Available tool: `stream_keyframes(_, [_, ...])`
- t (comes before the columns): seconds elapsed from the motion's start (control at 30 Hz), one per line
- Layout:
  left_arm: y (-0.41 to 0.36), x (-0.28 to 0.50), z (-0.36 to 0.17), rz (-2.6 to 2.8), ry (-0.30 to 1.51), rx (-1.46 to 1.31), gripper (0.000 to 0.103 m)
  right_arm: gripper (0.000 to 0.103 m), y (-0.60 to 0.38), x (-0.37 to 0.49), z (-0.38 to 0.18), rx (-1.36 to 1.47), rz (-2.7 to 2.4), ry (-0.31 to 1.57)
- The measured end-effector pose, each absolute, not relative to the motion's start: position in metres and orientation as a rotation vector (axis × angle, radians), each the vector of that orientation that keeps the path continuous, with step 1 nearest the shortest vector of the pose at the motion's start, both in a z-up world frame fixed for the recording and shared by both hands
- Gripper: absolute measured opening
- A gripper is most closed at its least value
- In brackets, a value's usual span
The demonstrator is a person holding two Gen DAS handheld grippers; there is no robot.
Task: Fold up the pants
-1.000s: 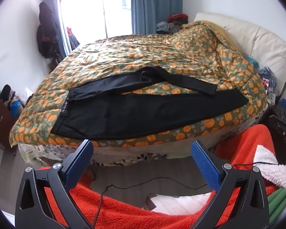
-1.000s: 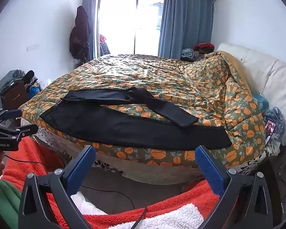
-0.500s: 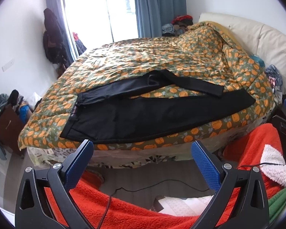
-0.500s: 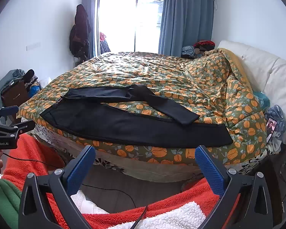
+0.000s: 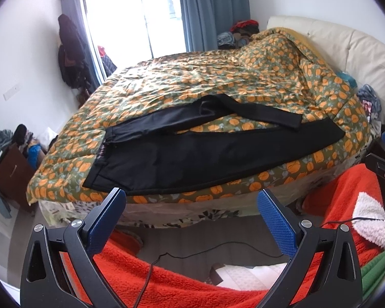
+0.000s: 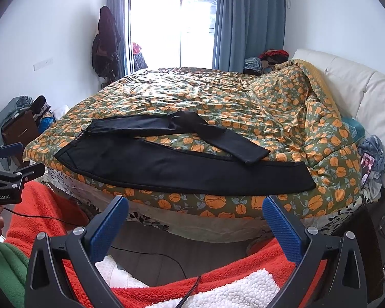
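Note:
Black pants [image 5: 205,154] lie spread on the near side of the bed, waistband to the left, one leg along the bed's front edge, the other bent and lying farther back. They show the same way in the right wrist view [image 6: 182,164]. My left gripper [image 5: 191,200] is open and empty, just short of the bed's front edge below the pants. My right gripper [image 6: 195,208] is open and empty, also short of the bed edge. The left gripper also shows at the left edge of the right wrist view [image 6: 10,174].
The bed carries an orange-and-green floral quilt [image 6: 231,102], bunched up at the right by a cream headboard [image 6: 359,87]. An orange fleece garment [image 5: 166,282] and a black cable [image 5: 192,251] lie below the grippers. A brown cabinet [image 6: 18,131] stands left.
Both grippers have moved closer to the bed, so the pants look larger and nearer. Both stay open. The pants have not moved.

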State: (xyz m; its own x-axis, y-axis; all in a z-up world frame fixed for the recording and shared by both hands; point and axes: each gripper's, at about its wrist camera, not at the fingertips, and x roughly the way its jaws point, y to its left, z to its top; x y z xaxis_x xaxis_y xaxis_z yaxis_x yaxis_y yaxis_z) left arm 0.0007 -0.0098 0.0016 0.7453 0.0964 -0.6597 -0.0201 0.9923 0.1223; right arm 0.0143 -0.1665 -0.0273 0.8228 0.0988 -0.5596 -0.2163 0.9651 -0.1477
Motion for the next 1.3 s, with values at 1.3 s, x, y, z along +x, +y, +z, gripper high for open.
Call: stream_keyframes(1.3, [-0.0106,0.0001,0.0027,0.063,0.725,0.105,0.102,0.103,-0.1679,0.0177,-0.035,-0.19,0.17,0.611])
